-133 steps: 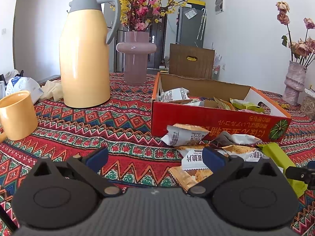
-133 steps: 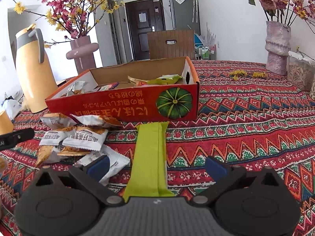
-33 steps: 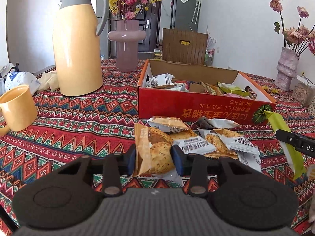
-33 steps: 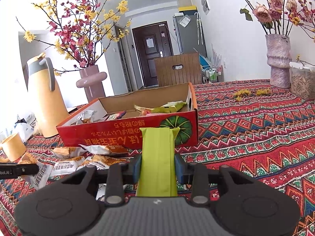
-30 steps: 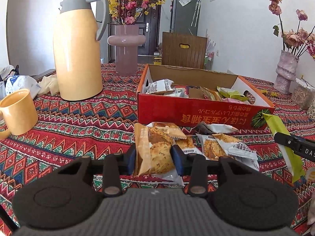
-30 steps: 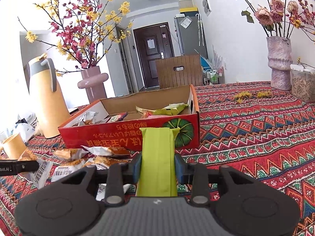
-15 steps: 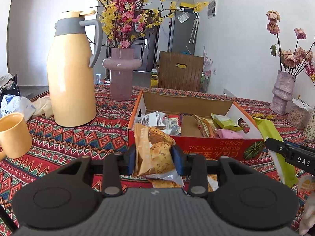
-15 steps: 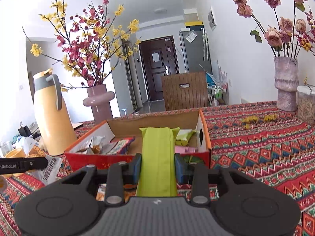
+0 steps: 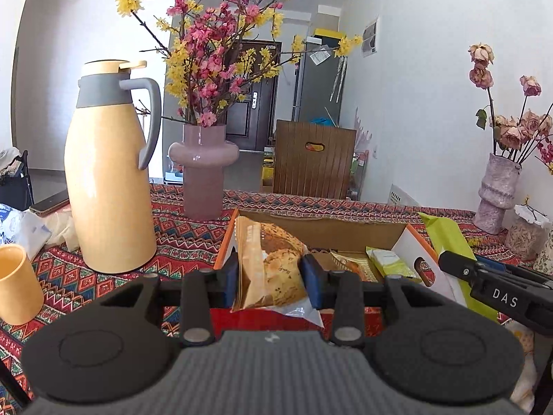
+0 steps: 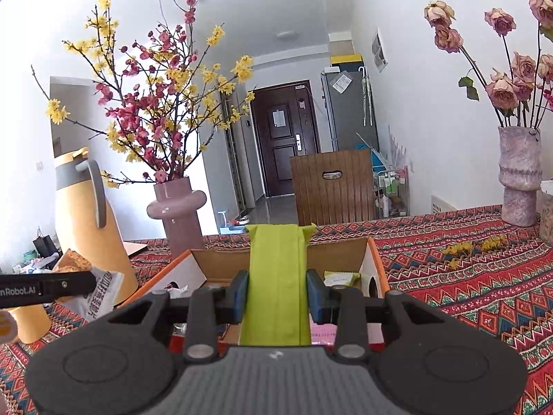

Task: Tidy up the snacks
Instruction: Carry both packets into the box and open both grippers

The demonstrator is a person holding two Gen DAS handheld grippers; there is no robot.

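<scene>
Both grippers are rising over the box (image 9: pixel 408 238): left gripper (image 9: pixel 269 278) is clamping the biscuit packet (image 9: pixel 273 269), right gripper (image 10: pixel 277 294) is clamping the green packet (image 10: pixel 276 276). Carrying each past the near wall before letting go is looking wise.

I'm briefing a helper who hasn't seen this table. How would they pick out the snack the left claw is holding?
Find the tall yellow thermos jug with the grey handle; to its right lies the open red cardboard box. In front of the box, the left claw pinches a clear orange-edged packet of golden seeded biscuits. The other held snack, a plain lime-green wrapper, shows no biscuits.
</scene>
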